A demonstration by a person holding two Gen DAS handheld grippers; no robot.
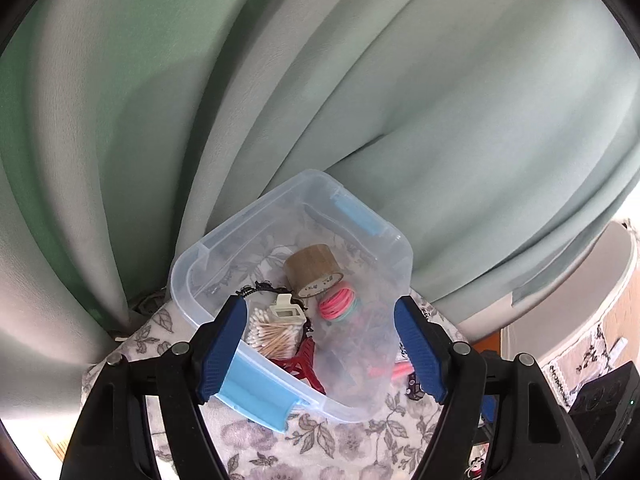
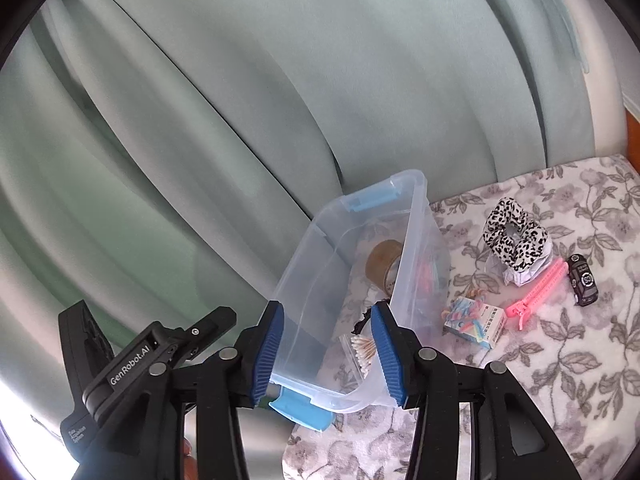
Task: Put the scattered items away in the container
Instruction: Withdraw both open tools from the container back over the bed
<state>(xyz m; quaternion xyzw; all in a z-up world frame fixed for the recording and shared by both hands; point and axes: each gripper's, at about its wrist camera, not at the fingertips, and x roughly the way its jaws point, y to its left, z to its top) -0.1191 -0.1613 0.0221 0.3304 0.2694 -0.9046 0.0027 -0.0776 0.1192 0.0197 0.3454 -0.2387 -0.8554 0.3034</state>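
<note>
Both tongs wide, empty: left (image 1: 320,350) and right (image 2: 327,354) straddle bin (image 2: 304,280) near rim, likely steadying it; scrunchie (image 2: 514,240) waits mid-table (image 2: 580,360).

We see the clear container (image 2: 320,288) with blue latches holding tape (image 1: 314,270), cotton swabs (image 1: 272,334) and bands, while scrunchie (image 2: 514,236), pink zipper (image 2: 538,290) and toy car (image 2: 583,285) lie outside.

My finger pads (image 1: 224,350) are blue w/ black frames. Clear box (image 1: 394,256), light-blue latches. Inside: brown tape roll (image 1: 312,270), pink & teal bands (image 1: 339,303), red clip (image 1: 302,364), cream clip (image 1: 286,312). Right: black-white leopard scrunchie (image 2: 514,234), pink zip (image 2: 538,294), black toy car (image 2: 583,284). Grey floral cloth (image 2: 560,360); pale green curtain (image 2: 280,80).
</note>
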